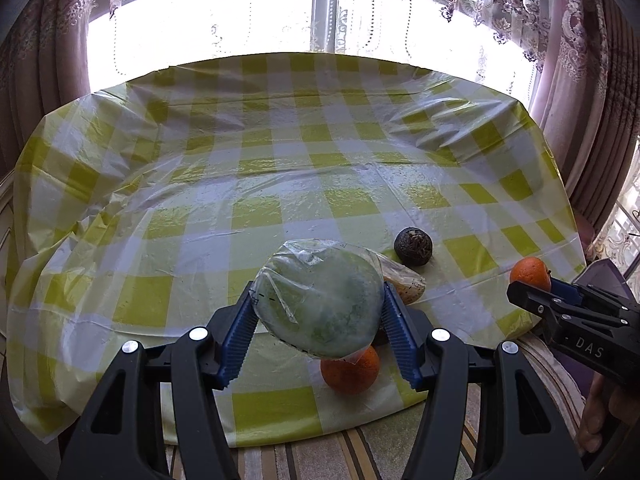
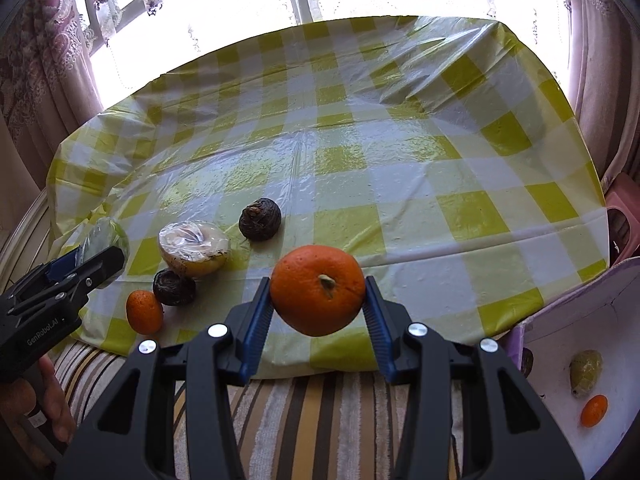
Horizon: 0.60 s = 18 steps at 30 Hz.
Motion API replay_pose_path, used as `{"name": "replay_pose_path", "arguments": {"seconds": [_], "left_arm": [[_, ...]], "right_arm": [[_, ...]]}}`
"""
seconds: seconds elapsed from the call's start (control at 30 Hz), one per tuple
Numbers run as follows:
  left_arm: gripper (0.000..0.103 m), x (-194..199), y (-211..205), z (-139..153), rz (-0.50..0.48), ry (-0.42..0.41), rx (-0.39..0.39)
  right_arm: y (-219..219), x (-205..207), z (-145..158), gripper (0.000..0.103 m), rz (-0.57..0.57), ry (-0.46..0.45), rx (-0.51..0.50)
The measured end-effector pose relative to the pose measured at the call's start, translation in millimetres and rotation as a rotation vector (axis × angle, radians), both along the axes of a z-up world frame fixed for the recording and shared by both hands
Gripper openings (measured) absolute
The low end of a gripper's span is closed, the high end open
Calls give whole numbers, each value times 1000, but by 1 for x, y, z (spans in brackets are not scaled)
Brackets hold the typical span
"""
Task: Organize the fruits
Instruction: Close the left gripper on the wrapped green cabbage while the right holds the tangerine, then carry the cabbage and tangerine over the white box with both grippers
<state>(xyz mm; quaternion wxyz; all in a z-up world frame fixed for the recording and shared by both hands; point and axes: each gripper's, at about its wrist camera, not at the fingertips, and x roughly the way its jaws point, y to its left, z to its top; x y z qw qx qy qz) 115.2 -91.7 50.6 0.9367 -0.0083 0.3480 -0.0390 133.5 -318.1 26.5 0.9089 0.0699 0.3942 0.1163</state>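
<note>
My left gripper [image 1: 318, 286] is shut on a green fruit wrapped in clear film [image 1: 320, 300], held above the table's near edge. Under it on the cloth lies a small orange [image 1: 350, 372]. My right gripper [image 2: 317, 280] is shut on a large orange [image 2: 318, 294], lifted over the front edge. On the checked cloth rest a film-wrapped cut fruit [image 2: 194, 248], two dark round fruits [image 2: 260, 218] [image 2: 174, 286] and the small orange [image 2: 144, 312]. The left gripper [image 2: 100, 256] with the green fruit [image 2: 106, 240] shows at the left.
A white box [image 2: 560, 320] stands low at the right, holding a yellow-green fruit [image 2: 586, 372], a small orange [image 2: 594, 410] and a dark fruit [image 2: 527, 362]. A striped cloth [image 2: 320, 420] lies below the table edge. A pink stool [image 2: 624, 220] and curtains flank the table.
</note>
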Motion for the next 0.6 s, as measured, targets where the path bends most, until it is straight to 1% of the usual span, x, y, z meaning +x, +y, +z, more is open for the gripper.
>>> {"name": "replay_pose_path", "arguments": {"seconds": [0.33,0.6], "left_arm": [[58,-8,-59,6,-98,-15,48],[58,-14,-122,6,-225,-24,74]], "right_arm": [[-52,-16,11,45,-68,-28,44],[-102,-25,12,45,-141,-35,66]]}}
